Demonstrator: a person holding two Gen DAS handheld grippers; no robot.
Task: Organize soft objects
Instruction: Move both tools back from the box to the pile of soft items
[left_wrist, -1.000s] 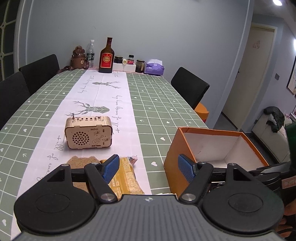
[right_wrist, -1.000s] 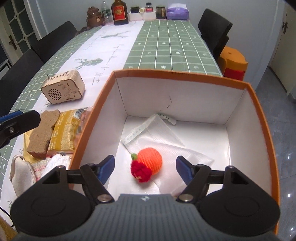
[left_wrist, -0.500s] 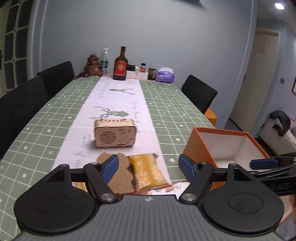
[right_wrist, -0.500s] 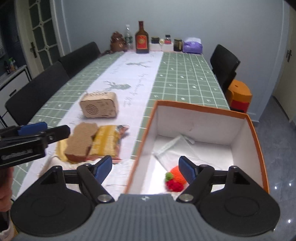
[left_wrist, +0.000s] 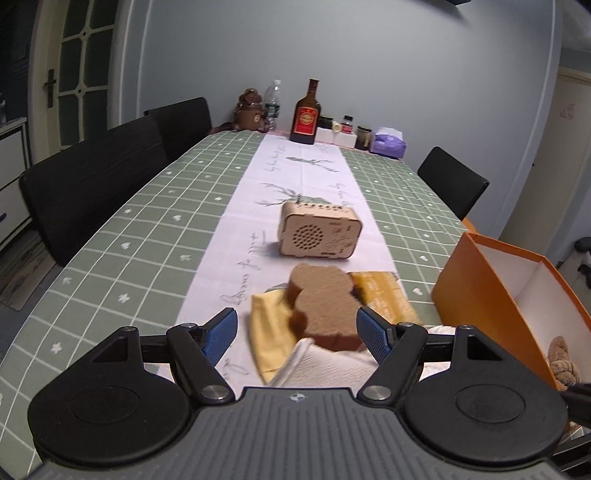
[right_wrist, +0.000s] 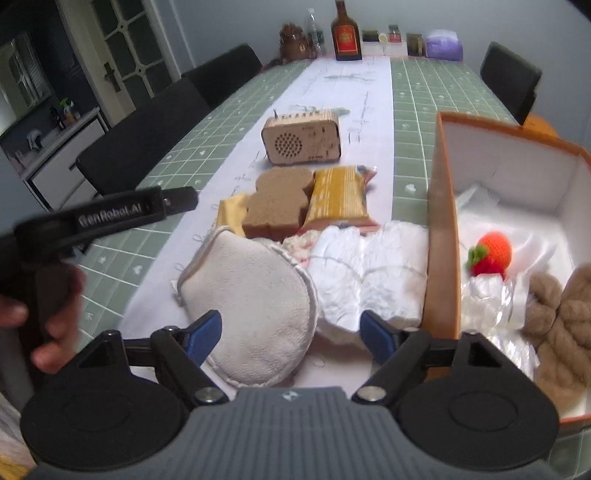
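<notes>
An orange box (right_wrist: 441, 236) with a white inside stands at the right; it also shows in the left wrist view (left_wrist: 480, 291). In it lie a knitted orange fruit (right_wrist: 493, 253), brown yarn (right_wrist: 557, 314) and a clear bag. Left of the box lie a white round pad (right_wrist: 255, 306), a white crumpled cloth (right_wrist: 369, 269), a brown bear-shaped sponge (right_wrist: 277, 203) and a yellow packet (right_wrist: 338, 201). My right gripper (right_wrist: 291, 336) is open, above the pad. My left gripper (left_wrist: 297, 334) is open, just before the sponge (left_wrist: 321, 299).
A wooden radio (left_wrist: 317, 230) stands on the white runner beyond the soft things. A brown bottle (left_wrist: 306, 116), jars and a purple tissue pack (left_wrist: 389, 142) stand at the far end. Black chairs line both sides of the table.
My right gripper has moved left, from over the box to over the white pad. My left gripper has swung left and now faces the sponge.
</notes>
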